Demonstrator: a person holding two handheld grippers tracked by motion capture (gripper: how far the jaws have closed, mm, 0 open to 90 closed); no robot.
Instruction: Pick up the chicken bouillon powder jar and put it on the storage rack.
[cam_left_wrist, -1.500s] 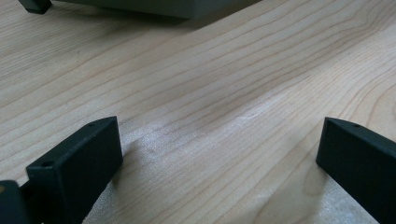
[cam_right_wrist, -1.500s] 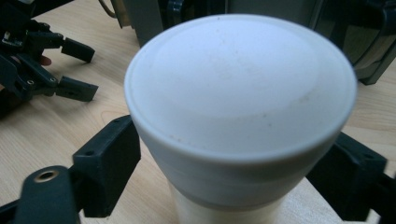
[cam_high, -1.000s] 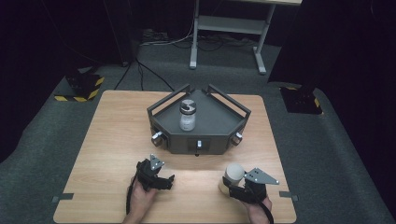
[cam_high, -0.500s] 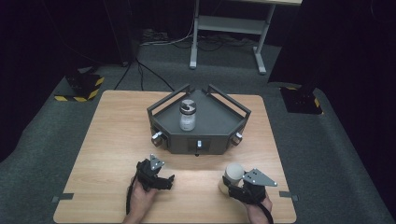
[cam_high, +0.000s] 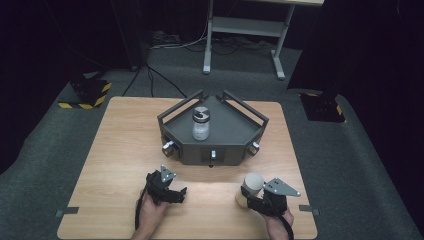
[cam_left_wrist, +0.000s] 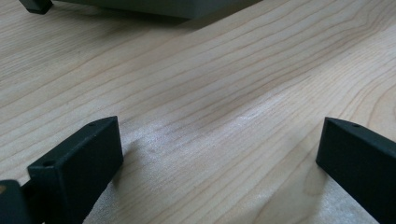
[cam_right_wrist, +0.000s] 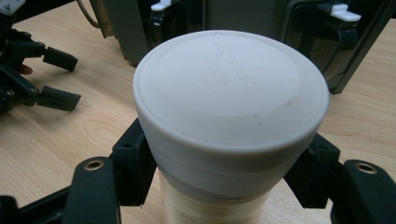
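Note:
A cream jar with a wide white lid (cam_high: 252, 185) stands on the wooden table near its front right. My right gripper (cam_high: 249, 199) is shut on it below the lid. In the right gripper view the lid (cam_right_wrist: 231, 88) sits close up, with both black pads (cam_right_wrist: 135, 163) pressed on the jar's sides. My left gripper (cam_high: 181, 194) rests low at the front left, open. Its fingers (cam_left_wrist: 79, 163) stand wide apart over bare wood with nothing between them. The left gripper (cam_right_wrist: 71, 80) also shows at the left of the right gripper view.
A dark grey railed fixture (cam_high: 220, 145) with knobs on its front stands mid-table. On it is a clear jar with a dark lid (cam_high: 201, 122). The table's front edge is just behind both hands. A metal stand (cam_high: 245, 30) is on the floor beyond.

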